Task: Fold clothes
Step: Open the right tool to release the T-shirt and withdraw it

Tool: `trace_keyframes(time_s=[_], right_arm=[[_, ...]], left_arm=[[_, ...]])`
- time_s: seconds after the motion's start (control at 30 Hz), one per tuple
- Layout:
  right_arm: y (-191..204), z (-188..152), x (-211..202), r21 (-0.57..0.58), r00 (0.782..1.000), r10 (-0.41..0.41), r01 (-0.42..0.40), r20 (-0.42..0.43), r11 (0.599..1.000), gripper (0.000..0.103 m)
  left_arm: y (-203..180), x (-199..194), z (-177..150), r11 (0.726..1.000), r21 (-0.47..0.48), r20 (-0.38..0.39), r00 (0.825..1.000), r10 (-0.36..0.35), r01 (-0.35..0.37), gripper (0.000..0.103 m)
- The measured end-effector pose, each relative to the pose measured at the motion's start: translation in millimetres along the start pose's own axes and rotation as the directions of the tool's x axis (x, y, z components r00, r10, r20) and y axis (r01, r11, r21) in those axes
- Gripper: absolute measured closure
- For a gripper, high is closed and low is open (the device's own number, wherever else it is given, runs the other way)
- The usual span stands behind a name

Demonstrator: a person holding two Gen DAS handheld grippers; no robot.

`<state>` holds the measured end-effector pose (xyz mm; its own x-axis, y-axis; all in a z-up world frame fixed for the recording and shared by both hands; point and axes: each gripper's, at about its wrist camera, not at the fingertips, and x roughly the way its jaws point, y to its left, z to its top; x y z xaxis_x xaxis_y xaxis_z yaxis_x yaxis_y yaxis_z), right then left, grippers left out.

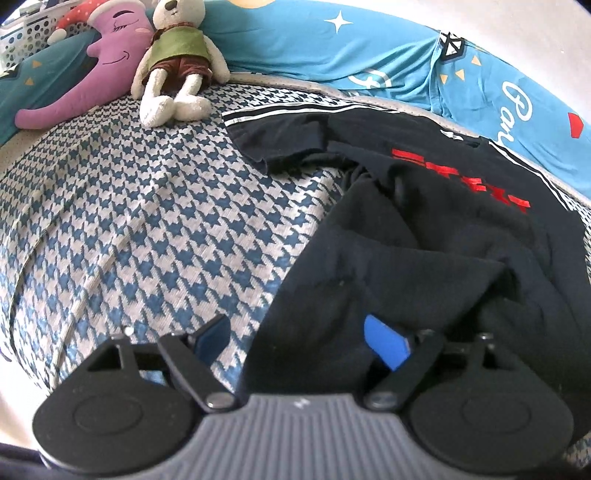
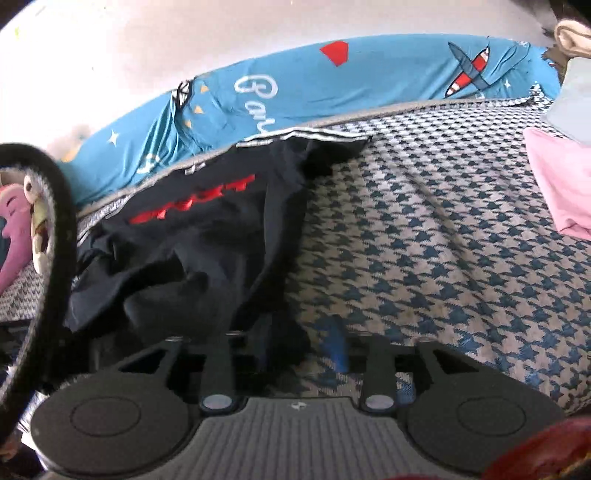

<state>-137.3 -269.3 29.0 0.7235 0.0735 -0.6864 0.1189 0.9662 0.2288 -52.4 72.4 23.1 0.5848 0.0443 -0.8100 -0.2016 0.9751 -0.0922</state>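
A black T-shirt [image 1: 424, 229] with red lettering and white-striped sleeves lies crumpled on the blue-and-white houndstooth bed cover [image 1: 147, 221]. My left gripper [image 1: 299, 339] stands wide open at the shirt's near left edge. Its right blue pad [image 1: 386, 345] is over the cloth and its left pad over the bare cover. In the right wrist view the same T-shirt [image 2: 192, 251] fills the left half. My right gripper [image 2: 301, 347] is at its near right hem. Dark cloth hides the left finger, and the right blue pad [image 2: 336, 343] stands clear of the cloth.
A plush rabbit [image 1: 173, 62] and a purple plush toy [image 1: 99, 62] lean at the bed's far left beside a white perforated basket [image 1: 29, 33]. A blue printed bolster [image 2: 369, 74] runs along the wall. Pink folded cloth [image 2: 557, 184] lies at the right. A black curved band [image 2: 55, 221] crosses the left edge.
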Motion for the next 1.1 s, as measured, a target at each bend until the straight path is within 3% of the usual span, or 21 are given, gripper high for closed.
trace_keyframes(time_s=[0.2,0.3,0.37,0.4,0.5,0.6,0.7,0.77,0.83,0.93,1.1], right_arm=[[9,-4,21,-0.043,1.000,-0.008,0.007,-0.001,0.999,0.062],[24,-6,36,-0.128,1.000,-0.007,0.008,0.001,0.992,0.062],[34,-10,41,-0.181,1.000,-0.006,0.006,0.005,0.983,0.074],[38,-12,43,-0.206,1.000,-0.005,0.006,0.007,0.979,0.088],[44,-15,38,-0.245,1.000,-0.008,0.012,0.017,0.969,0.091],[31,-11,14,-0.149,0.995,-0.071,0.082,0.073,0.985,0.092],[14,-8,-20,-0.060,0.974,-0.158,0.170,0.165,0.984,0.094],[1,-10,-31,0.015,0.962,-0.220,0.221,0.159,0.975,0.094],[-12,-12,-32,0.085,0.960,-0.263,0.256,0.099,0.963,0.094],[-23,-12,-28,0.129,0.958,-0.284,0.276,0.047,0.952,0.093],[-22,1,-32,0.102,0.972,-0.218,0.209,0.086,0.973,0.093]], left_arm=[[-4,1,-4,1.000,0.016,-0.002,1.000,-0.003,0.003,0.020],[-4,3,-6,1.000,0.017,-0.007,1.000,-0.001,0.001,0.020],[-3,4,-7,1.000,0.012,-0.008,1.000,-0.002,0.002,0.020],[-3,4,-8,1.000,0.011,-0.008,1.000,-0.003,0.003,0.019],[-3,4,-8,1.000,0.016,-0.006,1.000,0.000,0.000,0.019],[-2,4,-7,1.000,0.007,-0.006,1.000,-0.001,0.001,0.019],[-4,5,-7,1.000,0.010,-0.008,1.000,0.000,0.000,0.019],[-6,5,-7,1.000,0.017,-0.011,1.000,0.004,-0.004,0.019],[-8,6,-8,1.000,0.024,-0.013,1.000,0.013,-0.013,0.019],[-9,5,-8,0.999,0.026,-0.011,1.000,0.020,-0.019,0.019],[-9,1,-7,0.999,0.026,-0.001,1.000,0.028,-0.028,0.019]])
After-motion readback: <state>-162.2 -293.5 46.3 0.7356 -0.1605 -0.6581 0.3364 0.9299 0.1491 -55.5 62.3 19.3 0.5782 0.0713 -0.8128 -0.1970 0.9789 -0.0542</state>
